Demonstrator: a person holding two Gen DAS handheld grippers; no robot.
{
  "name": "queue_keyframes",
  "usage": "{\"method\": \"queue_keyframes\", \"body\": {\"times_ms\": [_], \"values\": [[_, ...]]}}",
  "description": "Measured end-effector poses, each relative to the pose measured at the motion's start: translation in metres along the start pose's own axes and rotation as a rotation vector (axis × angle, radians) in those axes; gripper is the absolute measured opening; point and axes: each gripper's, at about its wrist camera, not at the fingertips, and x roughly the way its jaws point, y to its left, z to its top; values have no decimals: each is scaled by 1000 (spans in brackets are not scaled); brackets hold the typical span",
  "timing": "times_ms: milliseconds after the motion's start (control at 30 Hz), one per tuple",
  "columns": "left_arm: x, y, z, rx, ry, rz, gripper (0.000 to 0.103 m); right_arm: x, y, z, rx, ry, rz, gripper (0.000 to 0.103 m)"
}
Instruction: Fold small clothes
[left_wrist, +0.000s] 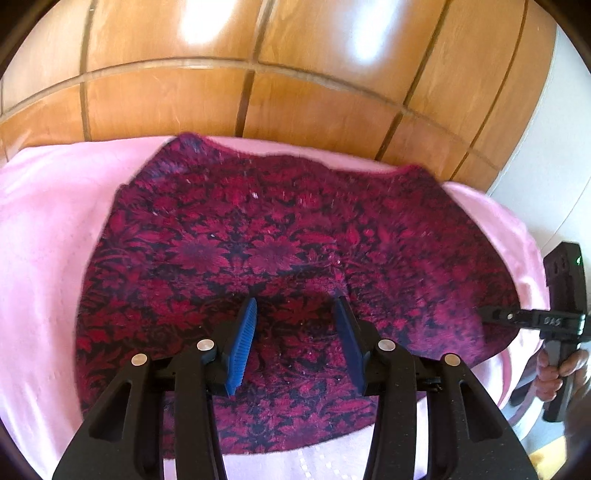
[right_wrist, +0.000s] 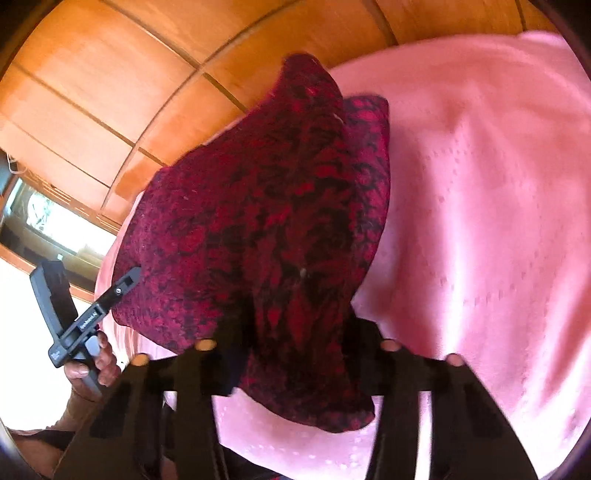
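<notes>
**A:** Left wrist view first: where are the edges, and what room is there?

**B:** The dark red floral garment (left_wrist: 280, 236) lies spread on a pink sheet (left_wrist: 48, 229). Its far hem at 12 o'clock lies close to the sheet's far edge, with the wood panelling (left_wrist: 317, 103) beyond. There is wide bare sheet at 9 o'clock. At 3 o'clock only a narrow strip shows before the sheet's edge.

**A:** And the left gripper (left_wrist: 295, 301)?

**B:** Its blue-padded fingers (left_wrist: 243, 332) stand released and apart. The garment lies flat under them and in the gap between, its near hem at 6 o'clock behind the tips.

**A:** The right gripper (left_wrist: 495, 315)?

**B:** It comes in at 3 to 4 o'clock with its tip at the garment's right edge and a hand (left_wrist: 557, 369) on the grip. In the right wrist view the cloth (right_wrist: 258, 221) bunches up from between the right gripper (right_wrist: 299, 325) and covers its blurred fingers. I cannot tell whether they are clenched on it. Open sheet (right_wrist: 480, 221) fills 1 to 4 o'clock.

**A:** Any writing?

**B:** There is white lettering on the right gripper's bar in the left wrist view. There is more on the left gripper (right_wrist: 129, 278) at 8 o'clock in the right wrist view, above the other hand (right_wrist: 92, 365). Both are too small and blurred to read.
</notes>
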Motion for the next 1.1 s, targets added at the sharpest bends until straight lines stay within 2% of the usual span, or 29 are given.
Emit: {"method": "queue_keyframes", "body": {"times_ms": [100,167,233,333,367,500,567,633,800,967,1033,1100], "values": [[-19,14,-2,-50,-19,-44,34,-13,17,3,-17,-33,18,34],[-25,27,-5,-79,-4,-81,31,-22,30,5,-24,-58,63,33],[-22,38,-10,-97,23,-97,27,-28,48,7,-40,-82,113,31],[-9,56,-17,-179,65,-147,25,-34,98,12,-117,-123,202,28],[-6,62,-18,-209,65,-174,25,-32,111,13,-140,-128,221,28],[-10,68,-20,-247,54,-205,25,-13,179,15,-262,-118,303,26],[-20,81,-20,-305,26,-242,25,7,211,14,-323,-98,310,25],[-38,103,-22,-368,-18,-246,25,26,231,12,-354,-67,328,24],[-78,153,-30,-473,-96,-252,25,73,271,-9,-483,32,310,23],[-112,177,-32,-515,-167,-302,25,112,294,-36,-644,67,198,23],[-119,174,-25,-494,-181,-324,29,120,300,-48,-707,59,147,23],[-117,167,-14,-459,-177,-345,39,119,303,-57,-760,34,115,23]]}}
